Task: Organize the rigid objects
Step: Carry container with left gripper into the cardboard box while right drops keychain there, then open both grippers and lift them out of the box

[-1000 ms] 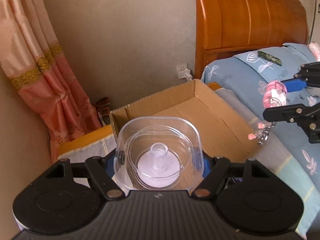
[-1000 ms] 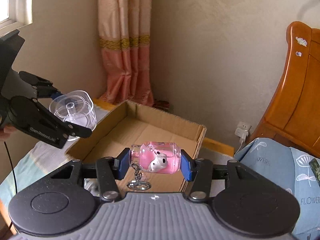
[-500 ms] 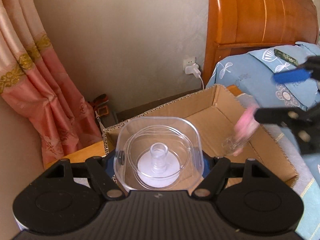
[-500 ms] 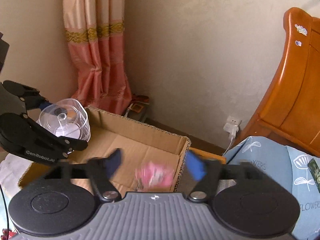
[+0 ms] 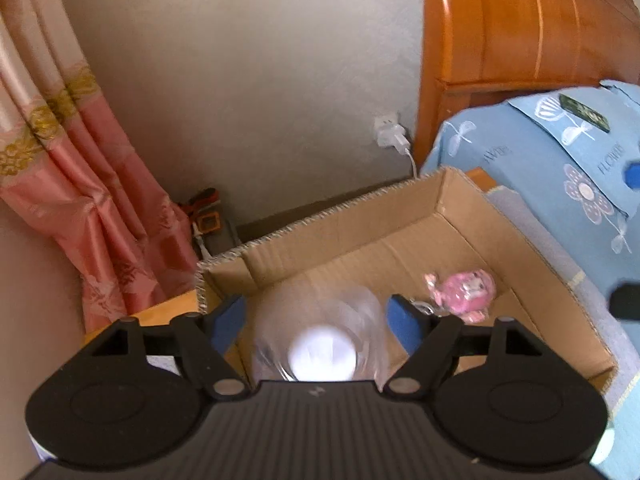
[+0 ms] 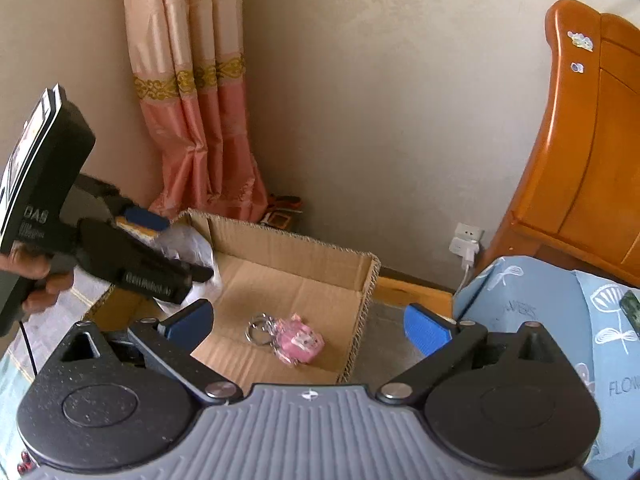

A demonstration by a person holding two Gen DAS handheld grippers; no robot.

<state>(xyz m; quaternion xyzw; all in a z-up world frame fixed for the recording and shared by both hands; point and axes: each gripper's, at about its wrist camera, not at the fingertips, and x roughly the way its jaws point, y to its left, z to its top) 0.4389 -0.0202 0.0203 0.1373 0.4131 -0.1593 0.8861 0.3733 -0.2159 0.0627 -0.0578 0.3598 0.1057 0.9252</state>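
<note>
An open cardboard box (image 5: 400,216) (image 6: 304,248) sits beside the bed. A pink keychain charm (image 5: 466,292) (image 6: 298,342) lies on the box floor with its ring beside it. My left gripper (image 5: 316,320) is open above the box's near end; the clear plastic container (image 5: 320,340) is a blur between its blue pads, falling free. In the right wrist view the left gripper (image 6: 172,240) shows at the left with the clear blur (image 6: 192,248) by it. My right gripper (image 6: 308,320) is open and empty over the box's near side.
A wooden headboard (image 5: 520,24) and a blue floral pillow (image 5: 560,152) stand to the right. A pink curtain (image 5: 60,184) hangs at the left. A wall socket with a white charger (image 5: 390,132) is behind the box.
My right gripper opened and dropped the pink keychain into the box. My left gripper then opened and the clear container left its pads.
</note>
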